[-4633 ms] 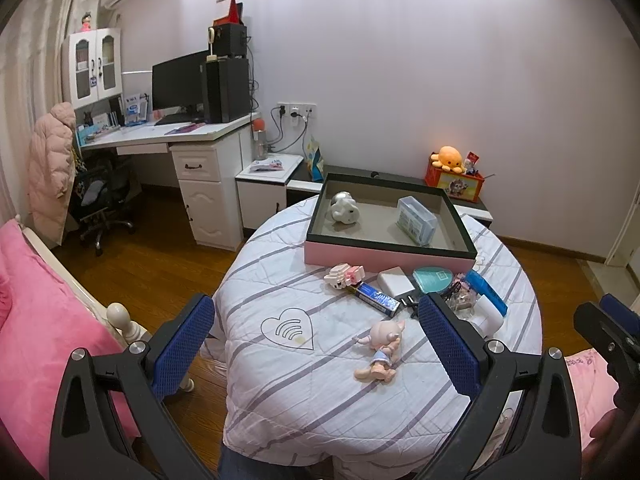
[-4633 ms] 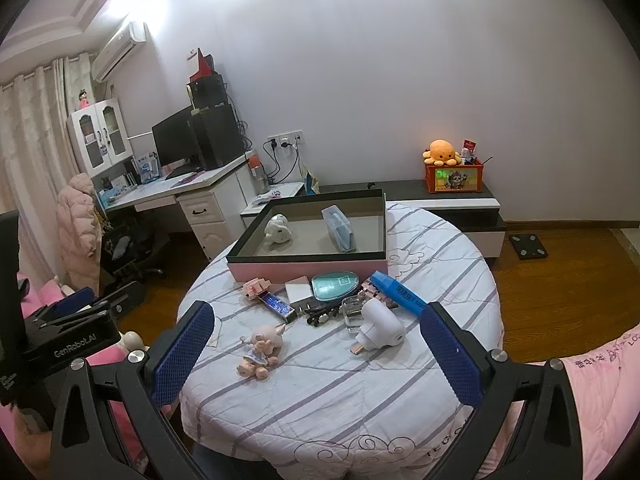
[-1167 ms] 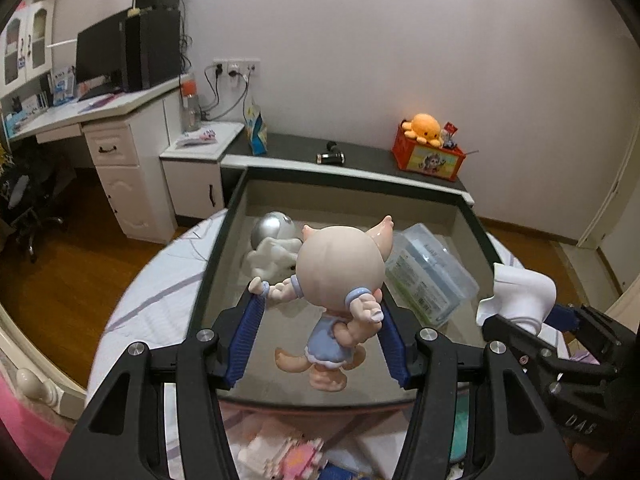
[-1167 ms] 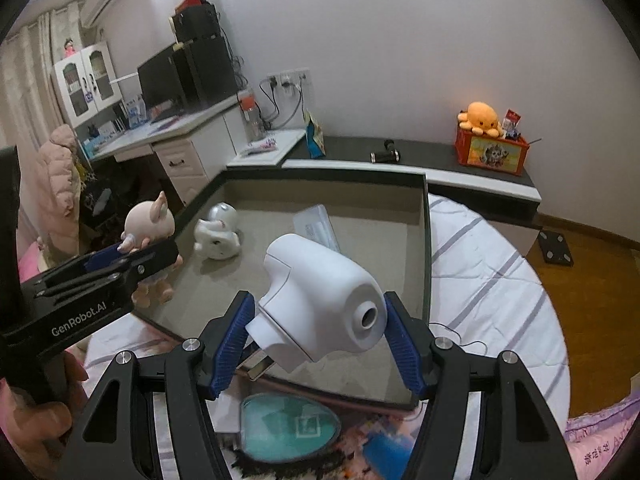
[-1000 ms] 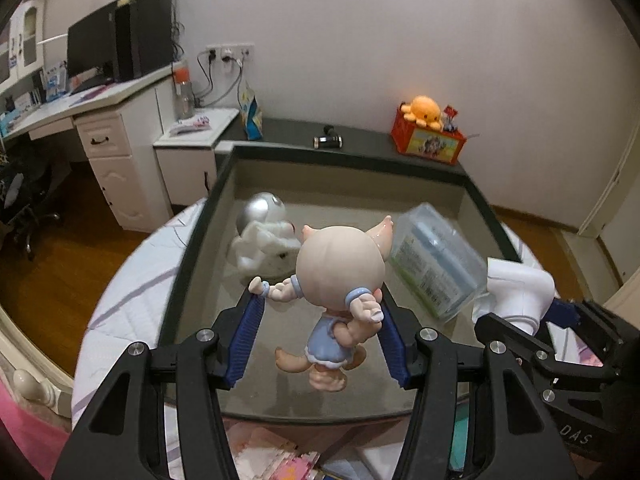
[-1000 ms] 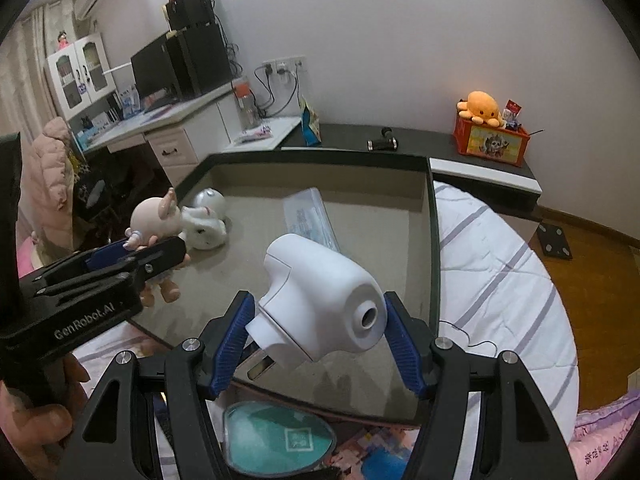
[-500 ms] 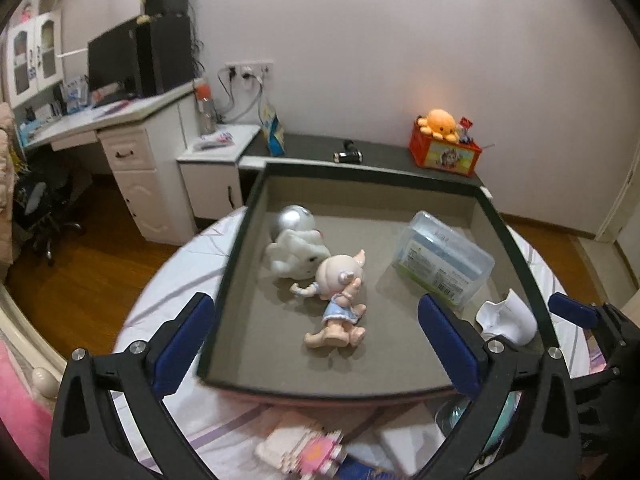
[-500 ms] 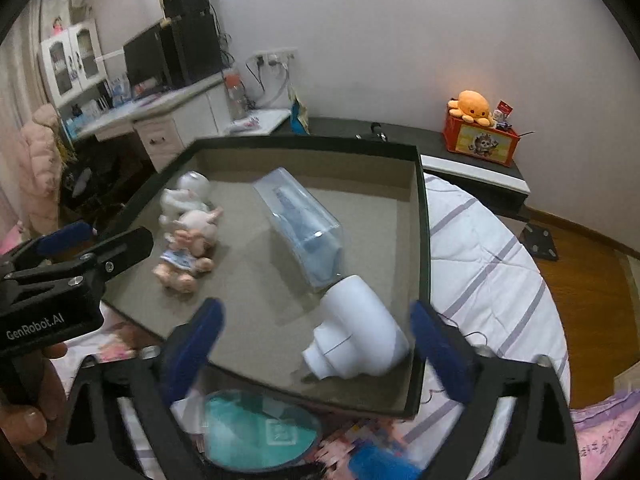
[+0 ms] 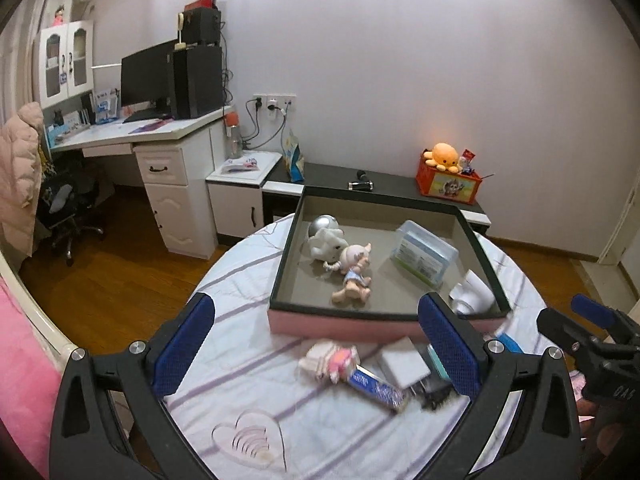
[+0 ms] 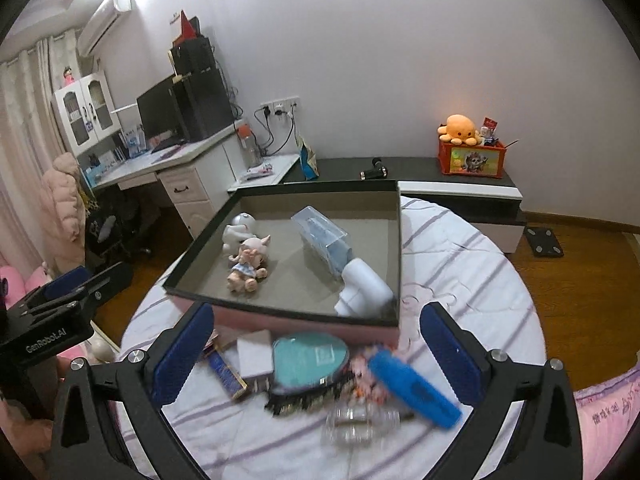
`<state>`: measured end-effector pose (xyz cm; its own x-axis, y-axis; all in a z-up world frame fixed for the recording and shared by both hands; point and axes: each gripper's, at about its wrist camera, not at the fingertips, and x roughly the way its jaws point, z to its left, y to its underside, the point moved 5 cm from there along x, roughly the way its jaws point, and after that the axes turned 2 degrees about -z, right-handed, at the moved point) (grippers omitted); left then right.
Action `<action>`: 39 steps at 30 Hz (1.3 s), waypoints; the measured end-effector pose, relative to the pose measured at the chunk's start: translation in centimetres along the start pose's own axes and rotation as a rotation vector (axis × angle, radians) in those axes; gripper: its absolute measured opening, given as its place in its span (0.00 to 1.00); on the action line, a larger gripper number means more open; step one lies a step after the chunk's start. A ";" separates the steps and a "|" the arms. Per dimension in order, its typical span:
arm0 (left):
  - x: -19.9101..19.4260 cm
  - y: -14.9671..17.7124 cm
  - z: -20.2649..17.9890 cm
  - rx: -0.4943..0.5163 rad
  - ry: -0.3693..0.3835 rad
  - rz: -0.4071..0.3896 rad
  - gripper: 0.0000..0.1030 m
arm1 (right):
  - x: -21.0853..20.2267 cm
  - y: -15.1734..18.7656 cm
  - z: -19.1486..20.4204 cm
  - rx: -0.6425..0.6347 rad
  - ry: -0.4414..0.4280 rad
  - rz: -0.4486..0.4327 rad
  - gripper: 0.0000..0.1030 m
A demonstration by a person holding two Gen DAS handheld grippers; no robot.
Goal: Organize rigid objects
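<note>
Bedroom, round table (image 9: pixel 248 364) with striped white cloth, pink-sided tray (image 9: pixel 376 326) at 12 o'clock.
Left gripper (image 9: pixel 320 344) and right gripper (image 10: pixel 320 342) gape apart, holding nothing; inside the tray lie pink piglet doll (image 9: pixel 352 276), clear plastic box (image 9: pixel 424 254), white plug adapter (image 10: pixel 366 288).

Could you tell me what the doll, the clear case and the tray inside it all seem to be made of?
Doll: probably vinyl or hard plastic, smooth and matte.
Clear case: transparent rigid plastic; its contents show through.
Tray: likely cardboard, thin straight walls with dull grey lining.
</note>
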<state>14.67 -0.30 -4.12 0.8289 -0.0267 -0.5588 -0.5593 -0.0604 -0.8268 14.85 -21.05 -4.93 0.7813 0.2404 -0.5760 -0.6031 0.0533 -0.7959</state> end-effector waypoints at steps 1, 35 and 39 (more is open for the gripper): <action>-0.6 0.1 -0.1 0.002 0.001 -0.001 1.00 | -0.6 0.2 0.0 0.004 -0.001 -0.008 1.00; -11.2 6.4 0.5 -0.007 -0.039 -0.017 1.00 | -13.3 6.9 0.2 0.036 0.030 -0.094 1.00; -11.3 6.7 0.4 -0.002 -0.036 -0.016 1.00 | -13.3 7.1 0.4 0.029 0.027 -0.088 1.00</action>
<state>1.59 0.02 -3.35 0.8367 0.0105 -0.5476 -0.5460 -0.0625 -0.8354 0.14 -23.49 -2.84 0.8356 0.2069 -0.5089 -0.5357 0.1016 -0.8383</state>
